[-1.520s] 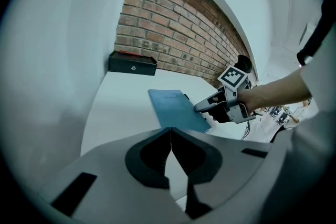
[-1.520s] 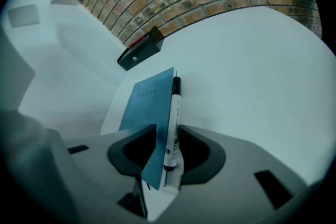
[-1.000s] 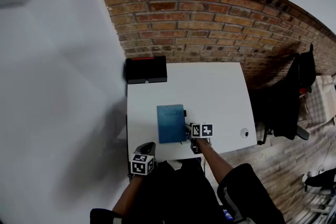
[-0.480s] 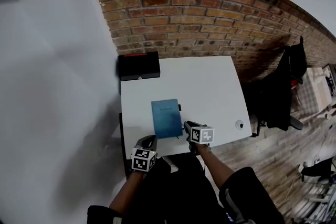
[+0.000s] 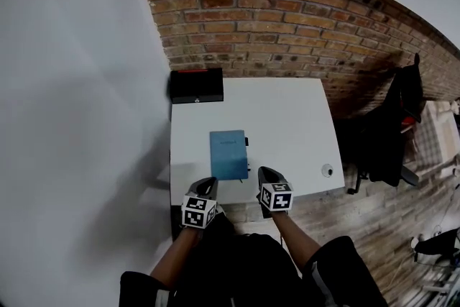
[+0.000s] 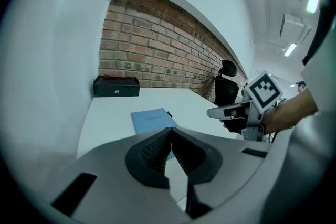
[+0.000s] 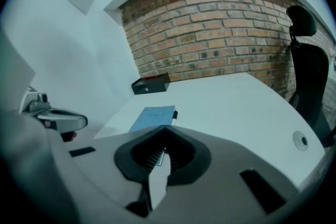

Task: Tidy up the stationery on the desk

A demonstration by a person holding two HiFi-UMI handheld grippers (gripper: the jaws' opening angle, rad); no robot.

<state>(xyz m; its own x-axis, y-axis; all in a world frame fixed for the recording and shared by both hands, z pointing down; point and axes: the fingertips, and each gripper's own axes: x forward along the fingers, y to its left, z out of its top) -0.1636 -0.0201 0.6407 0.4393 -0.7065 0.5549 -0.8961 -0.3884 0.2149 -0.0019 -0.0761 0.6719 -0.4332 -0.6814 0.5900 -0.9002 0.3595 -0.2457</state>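
A blue notebook point(image 5: 228, 154) lies flat on the white desk point(image 5: 287, 118), near the front. A black pen point(image 5: 247, 154) rests along its right edge. My left gripper point(image 5: 206, 185) hovers at the desk's front edge, just left of the notebook's near corner, jaws shut and empty. My right gripper point(image 5: 267, 173) hangs at the front edge to the right of the notebook, also shut with nothing in it. The left gripper view shows the notebook point(image 6: 152, 119) ahead and the right gripper point(image 6: 231, 111) beside it. The right gripper view shows the notebook point(image 7: 153, 117) with the pen point(image 7: 174, 114).
A black box point(image 5: 196, 85) with a red strip stands at the desk's far left corner against the brick wall point(image 5: 259, 18). A round cable grommet point(image 5: 327, 170) sits near the front right corner. A black office chair point(image 5: 392, 129) stands right of the desk.
My right gripper has drawn back from the notebook's right edge to the desk's front edge. The left gripper has stayed near the front left.
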